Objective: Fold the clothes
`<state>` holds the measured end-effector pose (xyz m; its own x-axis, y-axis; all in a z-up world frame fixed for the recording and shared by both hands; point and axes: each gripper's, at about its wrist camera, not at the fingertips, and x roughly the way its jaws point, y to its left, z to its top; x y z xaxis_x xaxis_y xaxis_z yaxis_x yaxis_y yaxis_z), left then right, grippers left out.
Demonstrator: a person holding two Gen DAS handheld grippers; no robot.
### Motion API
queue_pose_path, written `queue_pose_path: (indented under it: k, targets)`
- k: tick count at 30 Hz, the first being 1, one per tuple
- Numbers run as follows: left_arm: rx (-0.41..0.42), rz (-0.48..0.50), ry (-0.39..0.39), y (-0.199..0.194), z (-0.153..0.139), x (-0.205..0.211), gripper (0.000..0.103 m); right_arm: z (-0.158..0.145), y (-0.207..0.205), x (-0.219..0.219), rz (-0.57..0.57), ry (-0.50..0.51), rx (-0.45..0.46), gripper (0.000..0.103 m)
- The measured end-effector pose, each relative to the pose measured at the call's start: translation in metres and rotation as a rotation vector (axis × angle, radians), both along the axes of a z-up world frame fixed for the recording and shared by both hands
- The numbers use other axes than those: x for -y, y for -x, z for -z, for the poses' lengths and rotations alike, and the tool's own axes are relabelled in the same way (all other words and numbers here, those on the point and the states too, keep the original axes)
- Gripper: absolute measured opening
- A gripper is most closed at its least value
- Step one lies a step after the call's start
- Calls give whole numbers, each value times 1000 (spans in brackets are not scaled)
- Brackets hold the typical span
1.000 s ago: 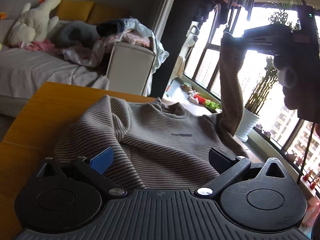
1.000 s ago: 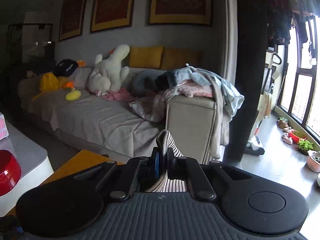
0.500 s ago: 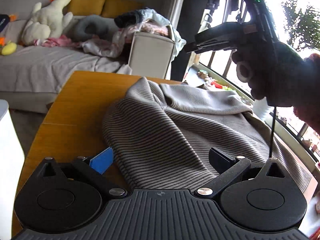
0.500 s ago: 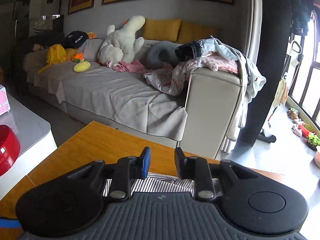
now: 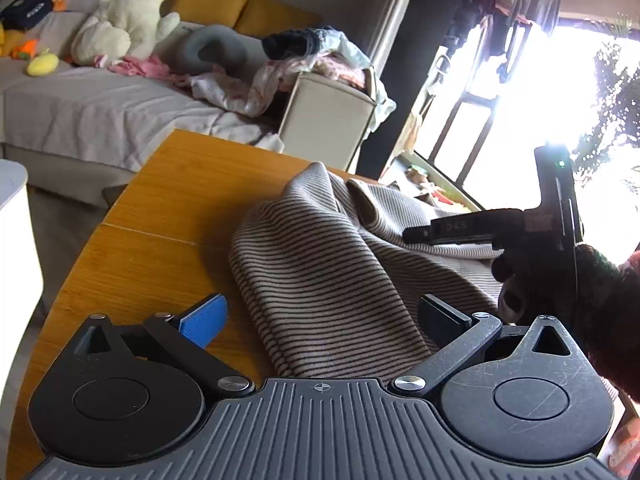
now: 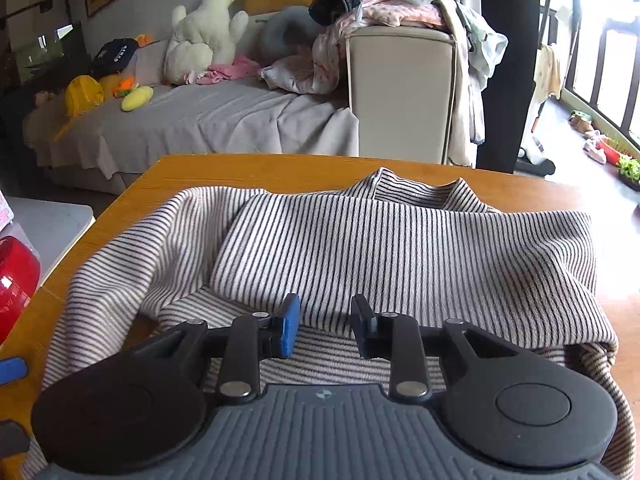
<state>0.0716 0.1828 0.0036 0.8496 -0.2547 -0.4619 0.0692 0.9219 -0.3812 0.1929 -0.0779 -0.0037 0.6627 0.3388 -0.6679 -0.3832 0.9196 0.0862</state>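
Behind my wooden bench (image 6: 256, 168) sits a cluttered sofa (image 6: 224, 120). On the bench lies the striped sweater (image 6: 400, 248), one sleeve folded across; my left claw (image 5: 320, 316) and right claw (image 6: 325, 326) gape empty above it.

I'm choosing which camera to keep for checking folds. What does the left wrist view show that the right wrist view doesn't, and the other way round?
Only the left wrist view shows the right gripper from outside, hovering over the sweater, and the bright window. Only the right wrist view shows the sleeve folded across the body, the collar and a red object at the left edge. Both show the striped sweater on the wooden table, the sofa with the white plush toy, and open fingers.
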Motion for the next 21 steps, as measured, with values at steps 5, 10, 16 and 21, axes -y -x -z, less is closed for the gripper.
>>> queue_pose_path:
  k: [5,10,16,21]
  targets:
    - [13,-39,52,4,2,-9,103,-16,56,18,-53,-97,0,36]
    - [-19,-96,127,2,6,-22,103,-12,114,31,-110,-234,-84,51]
    - [-20,-129,138,3,6,-25,103,2,158,6,-227,-236,-59,67]
    - [-21,-140,131,3,5,-24,103,13,155,-25,-286,-210,-48,67]
